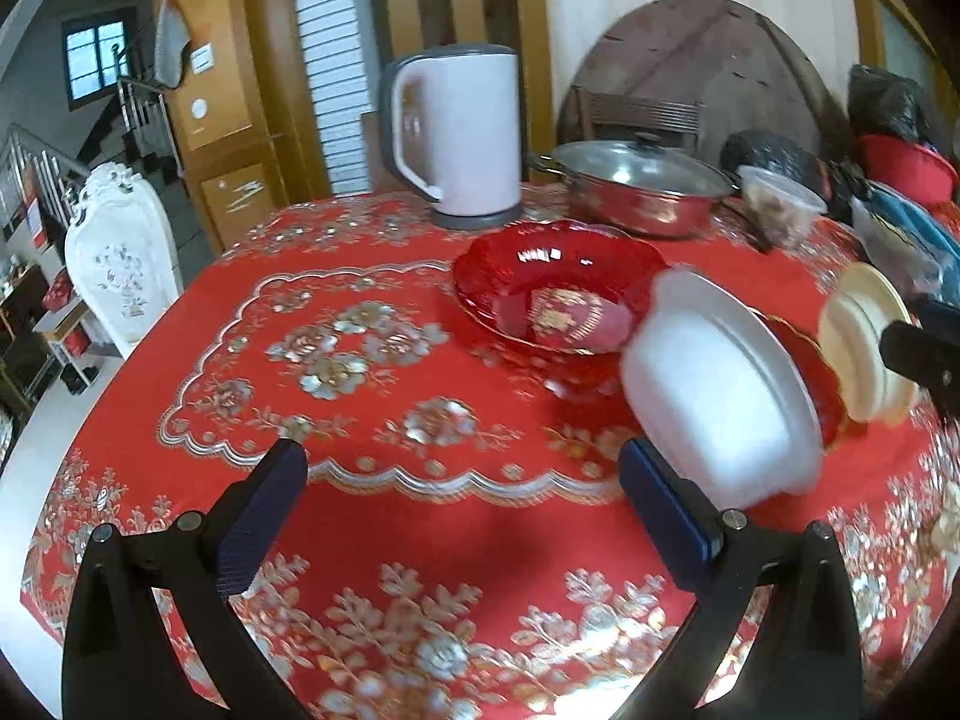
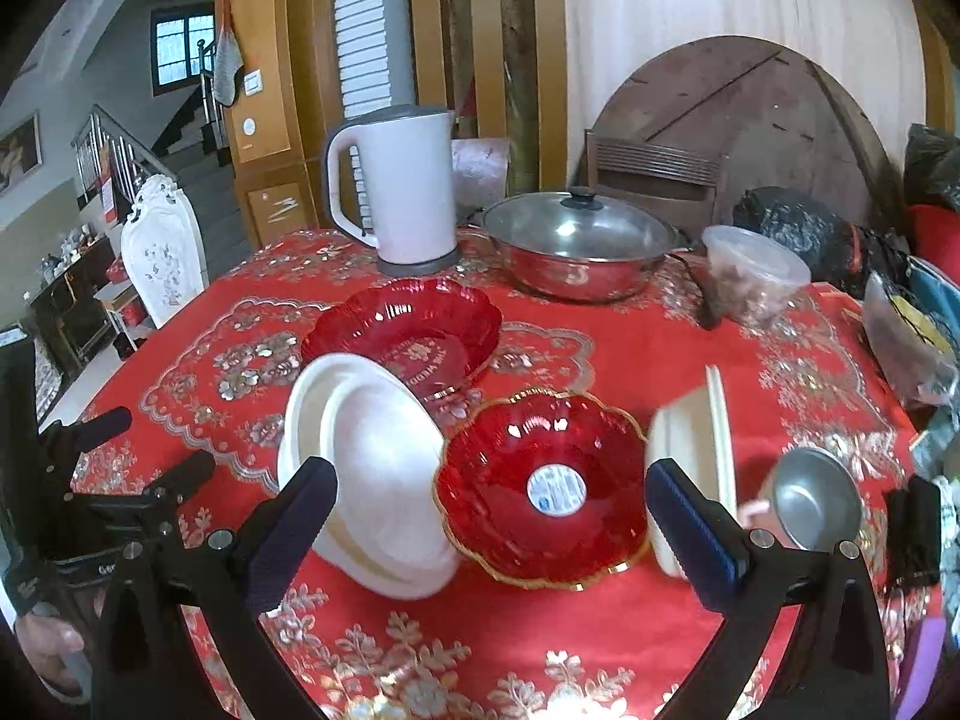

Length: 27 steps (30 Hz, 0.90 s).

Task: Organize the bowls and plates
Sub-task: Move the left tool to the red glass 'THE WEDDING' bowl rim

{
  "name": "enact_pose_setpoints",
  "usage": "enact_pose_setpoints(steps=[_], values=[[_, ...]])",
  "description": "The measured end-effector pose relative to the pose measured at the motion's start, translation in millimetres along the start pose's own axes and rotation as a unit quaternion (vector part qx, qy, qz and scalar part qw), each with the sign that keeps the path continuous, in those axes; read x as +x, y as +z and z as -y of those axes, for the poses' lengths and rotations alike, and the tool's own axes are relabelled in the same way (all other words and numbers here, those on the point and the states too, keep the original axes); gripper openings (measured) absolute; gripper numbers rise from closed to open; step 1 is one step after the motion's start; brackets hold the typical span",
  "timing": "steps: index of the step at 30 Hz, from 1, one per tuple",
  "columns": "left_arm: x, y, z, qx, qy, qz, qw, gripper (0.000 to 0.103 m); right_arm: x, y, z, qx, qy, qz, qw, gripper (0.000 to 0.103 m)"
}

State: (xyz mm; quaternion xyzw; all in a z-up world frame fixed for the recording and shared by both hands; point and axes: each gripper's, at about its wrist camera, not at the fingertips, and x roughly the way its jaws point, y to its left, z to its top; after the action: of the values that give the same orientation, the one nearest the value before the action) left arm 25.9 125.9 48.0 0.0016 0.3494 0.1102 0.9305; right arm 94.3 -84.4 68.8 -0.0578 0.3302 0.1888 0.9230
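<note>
On red-clothed surface [image 2: 600,630]: gold-rimmed red bowl [image 2: 543,489] sits between two tilted white bowls [image 2: 366,474], larger red bowl [image 2: 408,333] behind. Left tongs [image 1: 462,501] and right tongs [image 2: 492,528] both released, empty.

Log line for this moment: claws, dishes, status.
left claw open, empty | right claw open, empty | white bowl tilted beside gold-rimmed red bowl | red dish behind | nothing stacked

Right gripper [image 2: 489,492] hangs wide open above a gold-rimmed red bowl [image 2: 543,489], white bowl [image 2: 366,474] tilted against its left side, cream bowl [image 2: 699,456] tipped on its right.
</note>
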Motion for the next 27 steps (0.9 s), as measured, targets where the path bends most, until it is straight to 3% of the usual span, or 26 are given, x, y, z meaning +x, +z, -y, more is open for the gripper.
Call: enact_pose_setpoints(steps=[4,11,22,24,27], values=[[16,14,-11,-0.007,0.005,-0.007,0.9999,0.103,16,26,-7,-0.008,0.010,-0.006,1.000,0.103],[77,50,-31,-0.044,0.002,-0.072,0.9965,0.103,78,70,-8,-0.002,0.018,-0.046,0.999,0.103],[145,74,-21,-0.035,-0.013,-0.136,0.9900,0.103,172,80,17,0.063,0.071,-0.126,0.987,0.102],[156,75,-19,-0.039,-0.020,-0.150,0.9877,0.103,185,80,21,0.074,0.085,-0.139,0.984,0.100],[164,78,-16,-0.041,-0.025,-0.156,0.9866,0.103,202,80,23,0.077,0.097,-0.155,0.980,0.084]])
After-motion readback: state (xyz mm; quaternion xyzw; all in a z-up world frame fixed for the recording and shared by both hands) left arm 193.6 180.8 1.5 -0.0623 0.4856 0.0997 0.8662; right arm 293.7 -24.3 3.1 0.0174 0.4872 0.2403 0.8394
